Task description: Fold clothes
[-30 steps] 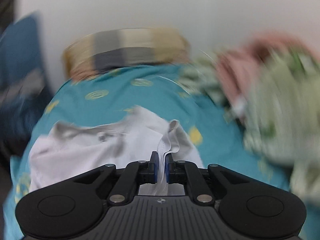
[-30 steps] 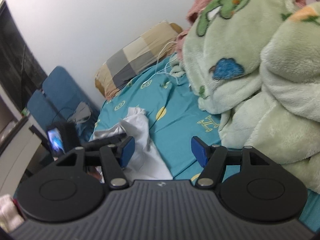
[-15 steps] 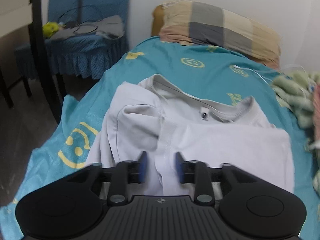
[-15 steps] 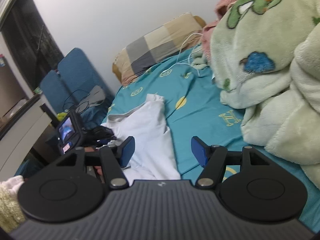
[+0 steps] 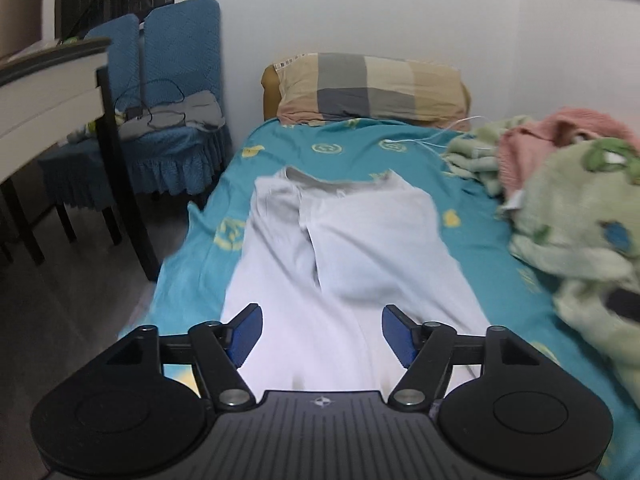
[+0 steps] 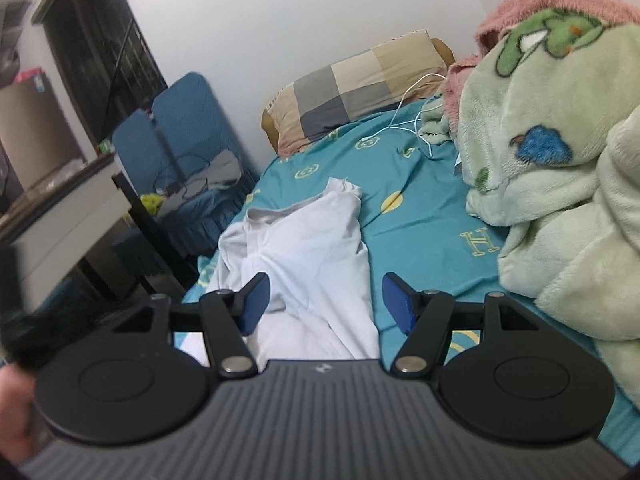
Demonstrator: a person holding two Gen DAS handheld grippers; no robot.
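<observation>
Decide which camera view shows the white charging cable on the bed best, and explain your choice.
The right wrist view. There the white cable runs clearly from the checked pillow down across the teal sheet beside the green blanket. The left wrist view shows only a short, thin stretch of it near the pillow, far off.

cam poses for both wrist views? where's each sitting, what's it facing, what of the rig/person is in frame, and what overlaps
Left wrist: sits behind the open left gripper, low over the foot end of the bed, facing along it to the pillow; white shirt dead ahead; only its own fingers show.
Right wrist: sits behind the open right gripper, facing up the bed with the green blanket close on the right; a blurred bit of hand at the lower left edge.
Shared: shirt, pillow, bed, blue chair, blanket, white cable.
</observation>
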